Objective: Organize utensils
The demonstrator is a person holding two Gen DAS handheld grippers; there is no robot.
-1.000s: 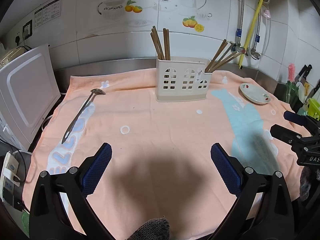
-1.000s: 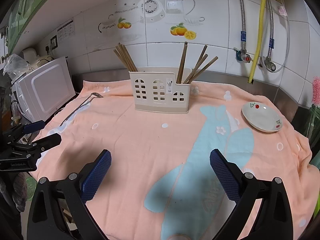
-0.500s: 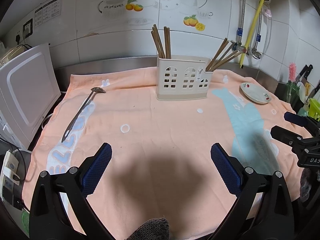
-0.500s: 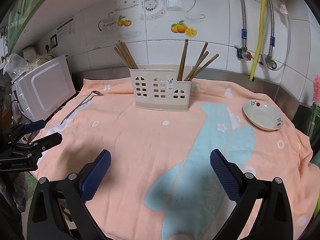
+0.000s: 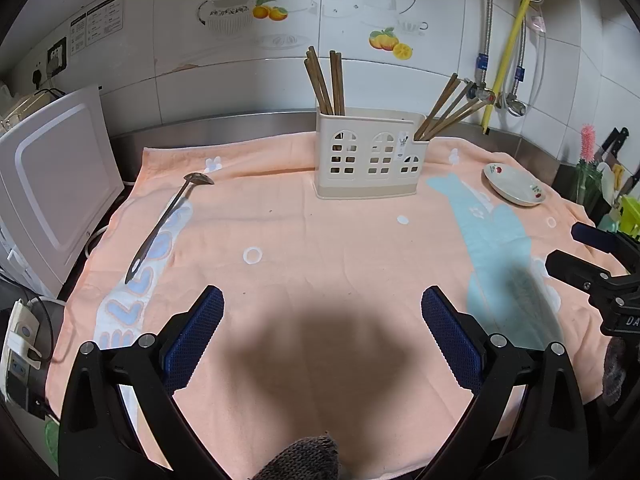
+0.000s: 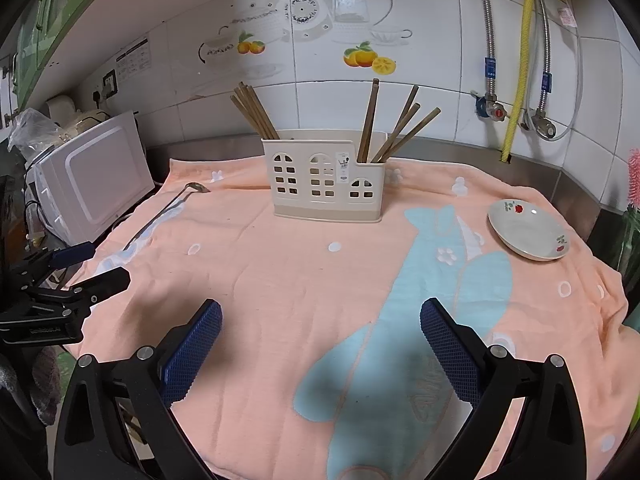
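Note:
A cream utensil caddy (image 5: 370, 164) (image 6: 326, 184) stands at the back of the peach towel, with brown chopsticks (image 5: 326, 82) (image 6: 254, 112) in its left end and more (image 5: 448, 108) (image 6: 394, 124) in its right end. A long metal spoon (image 5: 166, 220) (image 6: 168, 208) lies on the towel at the left. My left gripper (image 5: 322, 312) is open and empty over the towel's near middle. My right gripper (image 6: 320, 320) is open and empty over the blue fish print. Each gripper shows at the edge of the other's view.
A small white saucer (image 5: 514, 184) (image 6: 528, 234) sits at the right of the towel. A white microwave (image 5: 52, 184) (image 6: 88, 176) stands left of the towel. Tiled wall and pipes (image 6: 520, 60) are behind. Knives and a brush (image 5: 600, 152) stand far right.
Both views have risen slightly and drawn back a little; the caddy looks slightly lower and farther. Both grippers stay open.

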